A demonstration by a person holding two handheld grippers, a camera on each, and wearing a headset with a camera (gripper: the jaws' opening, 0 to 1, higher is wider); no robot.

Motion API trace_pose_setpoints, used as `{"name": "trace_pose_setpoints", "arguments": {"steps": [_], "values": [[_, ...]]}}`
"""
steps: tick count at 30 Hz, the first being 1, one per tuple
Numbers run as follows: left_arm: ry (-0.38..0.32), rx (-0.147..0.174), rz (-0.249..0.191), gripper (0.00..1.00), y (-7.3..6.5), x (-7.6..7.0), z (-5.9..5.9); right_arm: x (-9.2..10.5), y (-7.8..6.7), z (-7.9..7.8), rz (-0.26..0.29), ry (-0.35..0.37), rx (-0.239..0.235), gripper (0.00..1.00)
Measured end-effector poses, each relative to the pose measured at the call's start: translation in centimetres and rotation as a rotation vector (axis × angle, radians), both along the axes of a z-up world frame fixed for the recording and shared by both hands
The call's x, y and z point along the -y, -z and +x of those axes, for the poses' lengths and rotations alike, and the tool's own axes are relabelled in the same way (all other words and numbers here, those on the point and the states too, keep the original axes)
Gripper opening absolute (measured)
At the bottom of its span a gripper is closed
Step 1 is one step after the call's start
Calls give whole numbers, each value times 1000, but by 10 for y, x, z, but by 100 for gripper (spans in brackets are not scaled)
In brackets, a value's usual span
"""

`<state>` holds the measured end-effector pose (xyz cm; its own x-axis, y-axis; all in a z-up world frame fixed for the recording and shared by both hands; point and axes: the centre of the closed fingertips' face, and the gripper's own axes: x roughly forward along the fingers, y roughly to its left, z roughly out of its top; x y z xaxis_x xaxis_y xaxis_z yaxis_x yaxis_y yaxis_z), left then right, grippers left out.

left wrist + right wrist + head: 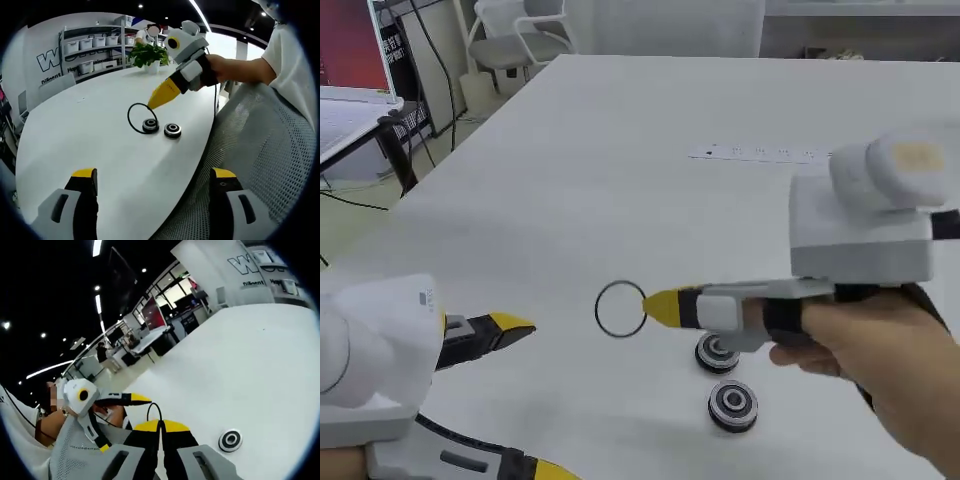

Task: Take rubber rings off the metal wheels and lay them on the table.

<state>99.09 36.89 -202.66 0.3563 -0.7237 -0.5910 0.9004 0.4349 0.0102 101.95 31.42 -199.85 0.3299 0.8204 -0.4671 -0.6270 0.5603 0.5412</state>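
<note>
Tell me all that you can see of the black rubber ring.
The rubber ring is a thin black loop, round and whole, on no wheel. The right gripper pinches its edge between shut yellow-tipped jaws. It hangs over the white table beside the metal wheels; whether it touches the table is unclear.

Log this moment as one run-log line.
right gripper: shut on thin black rubber ring | left gripper: open, empty | two round metal wheels: side by side on white table
</note>
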Motion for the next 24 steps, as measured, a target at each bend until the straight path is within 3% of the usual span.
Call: {"name": "trace_pose_setpoints", "arguments": {"steps": [2, 3, 12, 15, 24], "values": [[-1, 2, 9, 91, 1, -1, 0, 0, 10, 2, -50, -11, 35, 0], [-2, 4, 13, 91, 1, -2, 1, -1, 12, 2, -55, -4, 31, 0], [-6, 11, 38, 90, 3, -5, 2, 1, 44, -3, -67, 17, -51, 0], [-8, 13, 39, 89, 3, -5, 2, 1, 50, -4, -79, 17, -61, 0], [-16, 13, 29, 89, 2, -5, 3, 5, 60, -5, -148, -2, -30, 0]]}}
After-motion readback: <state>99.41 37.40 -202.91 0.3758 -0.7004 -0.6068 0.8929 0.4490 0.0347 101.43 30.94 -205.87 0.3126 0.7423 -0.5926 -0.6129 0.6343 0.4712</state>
